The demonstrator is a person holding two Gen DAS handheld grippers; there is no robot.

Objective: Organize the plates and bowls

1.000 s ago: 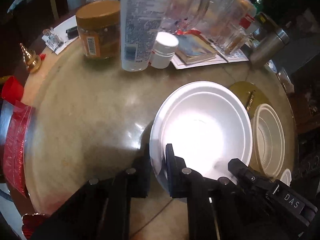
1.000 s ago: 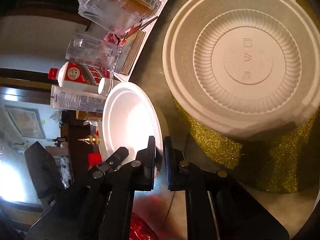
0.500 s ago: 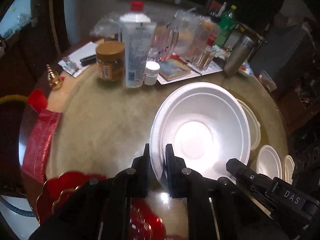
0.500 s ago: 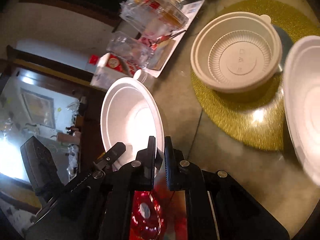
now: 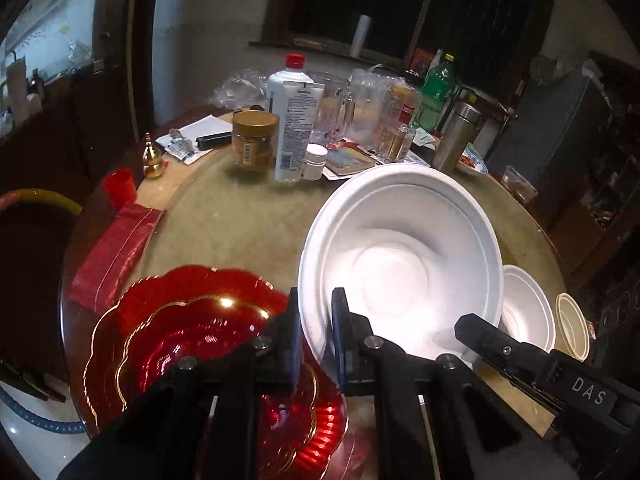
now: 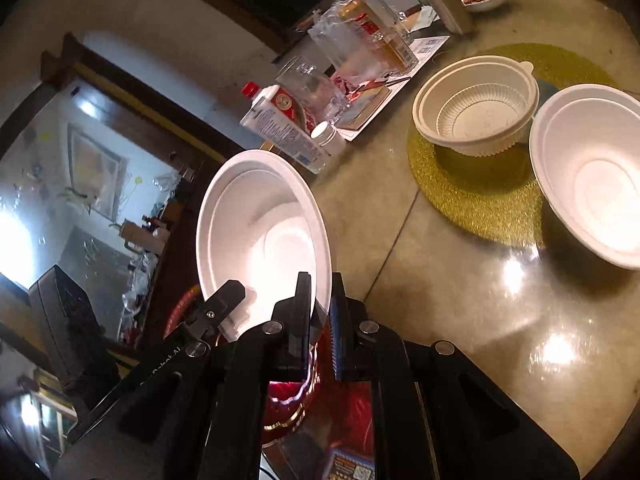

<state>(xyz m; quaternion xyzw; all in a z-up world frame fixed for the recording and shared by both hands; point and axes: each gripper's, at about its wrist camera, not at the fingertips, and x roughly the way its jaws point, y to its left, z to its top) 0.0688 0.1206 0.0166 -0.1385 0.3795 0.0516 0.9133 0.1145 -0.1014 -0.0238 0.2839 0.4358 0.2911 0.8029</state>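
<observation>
A large white foam bowl [image 5: 400, 264] is held in the air above the round table. My left gripper [image 5: 314, 328] is shut on its near rim. My right gripper [image 6: 320, 312] is shut on the rim of the same bowl [image 6: 264, 232], and each gripper shows in the other's view. A red scalloped plate with gold trim [image 5: 180, 344] lies under the bowl at the table's near edge; it also shows in the right wrist view [image 6: 288, 400]. Another white foam bowl [image 6: 592, 176] and a cream ribbed bowl [image 6: 476, 108] sit by a gold glitter mat [image 6: 472, 200].
Bottles, a jar [image 5: 254, 140], glass mugs [image 5: 336, 112], a steel flask [image 5: 456, 136] and papers crowd the table's far side. A red packet [image 5: 112, 252] and red cup [image 5: 120, 190] lie at the left edge. A small foam bowl [image 5: 524, 312] and cream cup [image 5: 572, 328] stand right.
Both grippers have lifted the large white bowl off the table and drawn it back towards the near edge. The red plate has come into view beneath it.
</observation>
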